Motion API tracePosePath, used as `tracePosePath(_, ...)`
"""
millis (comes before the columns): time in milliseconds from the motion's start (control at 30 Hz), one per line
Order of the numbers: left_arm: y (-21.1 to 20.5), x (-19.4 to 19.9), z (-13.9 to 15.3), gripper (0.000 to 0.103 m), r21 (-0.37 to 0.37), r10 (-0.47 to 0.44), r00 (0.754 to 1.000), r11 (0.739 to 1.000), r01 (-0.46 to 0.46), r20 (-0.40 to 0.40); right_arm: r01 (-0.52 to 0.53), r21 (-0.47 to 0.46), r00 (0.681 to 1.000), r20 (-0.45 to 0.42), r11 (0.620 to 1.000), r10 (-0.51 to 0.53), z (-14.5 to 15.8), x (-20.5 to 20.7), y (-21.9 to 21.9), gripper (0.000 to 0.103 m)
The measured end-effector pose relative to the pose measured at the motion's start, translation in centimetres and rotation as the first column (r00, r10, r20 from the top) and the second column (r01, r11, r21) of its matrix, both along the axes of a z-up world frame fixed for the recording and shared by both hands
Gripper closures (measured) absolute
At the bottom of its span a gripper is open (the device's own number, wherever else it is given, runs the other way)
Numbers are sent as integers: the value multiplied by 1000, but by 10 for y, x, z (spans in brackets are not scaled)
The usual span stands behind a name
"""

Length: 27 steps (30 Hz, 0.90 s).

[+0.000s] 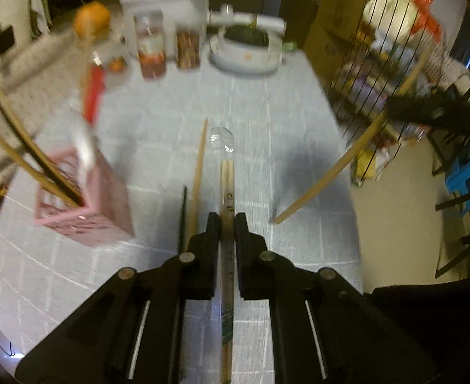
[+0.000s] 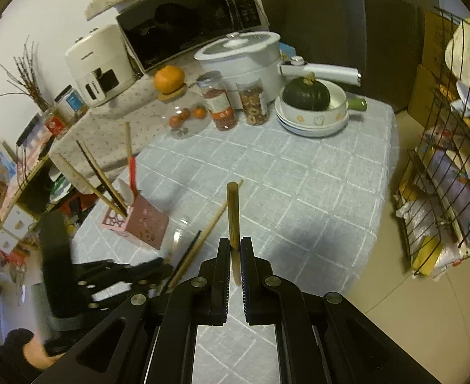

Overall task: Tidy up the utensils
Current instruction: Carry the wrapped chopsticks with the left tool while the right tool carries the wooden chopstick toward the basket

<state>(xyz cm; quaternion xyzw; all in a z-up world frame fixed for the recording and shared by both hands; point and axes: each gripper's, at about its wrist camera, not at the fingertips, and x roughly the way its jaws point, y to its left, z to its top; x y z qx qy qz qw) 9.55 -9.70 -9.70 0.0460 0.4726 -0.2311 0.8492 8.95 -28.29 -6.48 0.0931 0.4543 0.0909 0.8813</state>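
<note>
A clear-wrapped chopstick pair [image 1: 227,192] is pinched between the pressed-together fingers of the left tool [image 1: 227,224]; the wrapper runs forward over the counter [image 1: 283,134] and ends in a transparent, blurred tip. A single wooden chopstick [image 2: 233,214] is clamped in the right tool [image 2: 234,246], whose fingers are closed on it, its blunt end pointing up and away. In the left view this chopstick [image 1: 347,160] is seen slanting above the counter's right side. Two loose sticks, one pale [image 1: 198,172] and one dark [image 1: 182,220], lie on the cloth just left of the wrapped pair. The pink holder [image 2: 135,220] stands near the counter's left edge, with chopsticks and a red-handled utensil [image 2: 132,169] leaning out of it. Bare checked cloth lies between the tools and the jars [image 2: 235,102], bowl [image 2: 315,115] and pot [image 2: 244,60] at the far side. The right edge drops to the floor, with a wire rack [image 2: 443,176] beyond. The left view is motion-blurred, so far items there are hard to make out.
</note>
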Motion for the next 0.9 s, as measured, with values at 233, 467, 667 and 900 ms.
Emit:
tracePosePath(233,44,-5,52,92,-159,112,978,984,-83,179,-33,24,998,57,999,32,22,-4,20,97)
tracePosePath(467,85,18,74,92,-260,300,869,943,-208,393,-62,52,995,78,997,58,30,2,46,97)
tracePosePath(667,109,37,69,92,-339,444,750,890,-306,489,-66,66,996,70,996,62,29,10,58,97)
tracePosePath(900,100,53,44,92,-322,510,670,860,-395,540,-63,93,997,61,994,57,28,19,67,97)
